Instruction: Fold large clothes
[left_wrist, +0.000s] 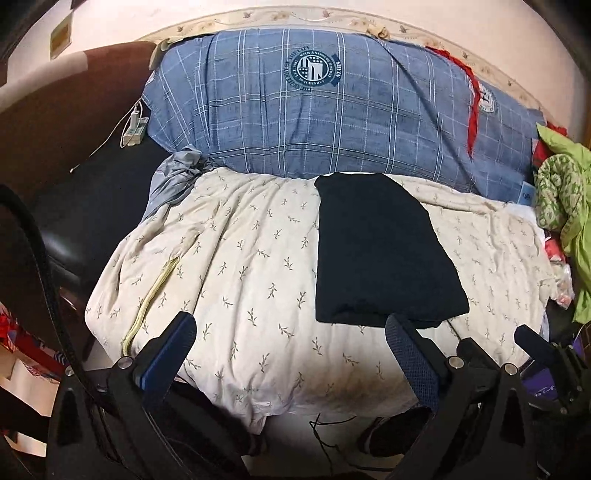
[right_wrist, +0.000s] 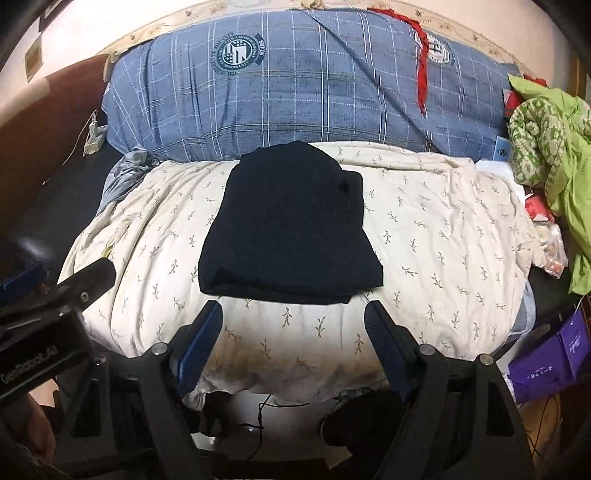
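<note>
**Open quilt at the near edge and sides, clutter along the rims**

The cream leaf-print quilt (right_wrist: 436, 236) lies bare on the near side and on both flanks of the folded dark garment (right_wrist: 288, 229), leaving a gripper room to pass there. Across the far side the blue plaid duvet (right_wrist: 295, 92) rises as a bulky barrier, a red strip (right_wrist: 421, 66) draped over it. The right edge is crowded by a heap of green clothing (right_wrist: 554, 147), with a purple bag (right_wrist: 554, 350) low beside the bed. On the far left, a white charger block and cable (left_wrist: 135, 127) rest on a dark surface.
</note>
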